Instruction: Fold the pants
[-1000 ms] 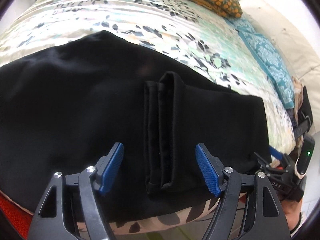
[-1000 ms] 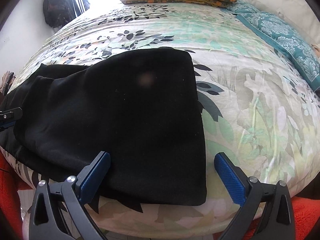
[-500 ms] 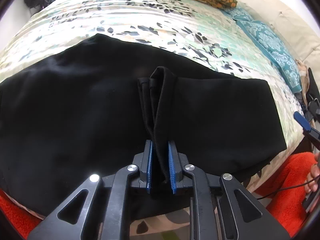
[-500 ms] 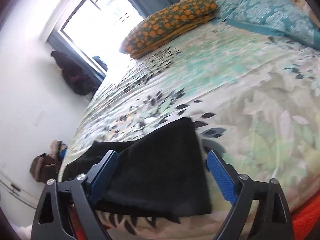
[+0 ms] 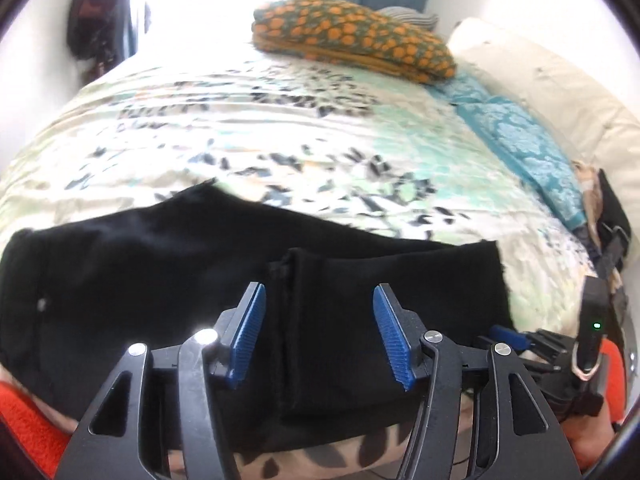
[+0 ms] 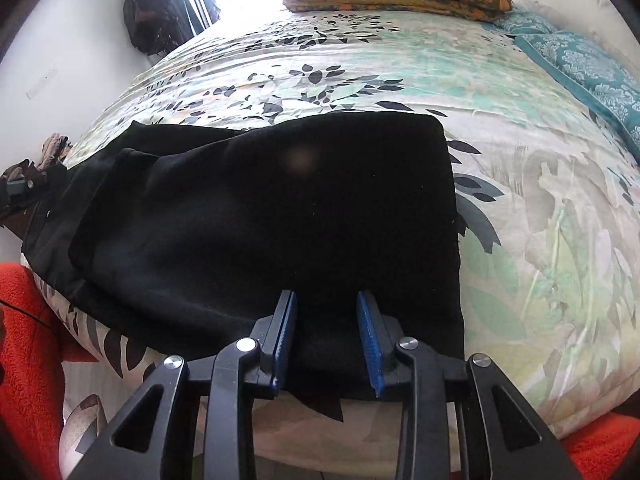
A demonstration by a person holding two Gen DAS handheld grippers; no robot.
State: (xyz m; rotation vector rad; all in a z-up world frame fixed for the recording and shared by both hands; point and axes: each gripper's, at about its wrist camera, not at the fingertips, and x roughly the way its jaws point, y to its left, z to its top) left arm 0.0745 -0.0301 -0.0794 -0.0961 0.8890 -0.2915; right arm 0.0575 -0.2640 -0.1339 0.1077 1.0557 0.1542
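Note:
Black pants (image 5: 160, 264) lie folded along the near edge of a floral bedspread (image 5: 280, 128). In the left wrist view my left gripper (image 5: 318, 338) is open, its blue pads on either side of the folded hem edge (image 5: 288, 280) without gripping it. In the right wrist view the pants (image 6: 260, 216) form a wide dark rectangle. My right gripper (image 6: 326, 340) is partly closed, with a gap between the pads, over the near edge of the cloth. Whether cloth sits between its pads is not clear.
An orange-patterned pillow (image 5: 352, 36) and a teal pillow (image 5: 520, 140) lie at the far side and right of the bed. Red fabric (image 6: 24, 340) is below the bed edge. The right gripper's body (image 5: 592, 344) shows at the right of the left wrist view.
My left gripper was shut on the hem fold half a second ago and has opened and let it go. My right gripper has tilted back down over the pants and narrowed.

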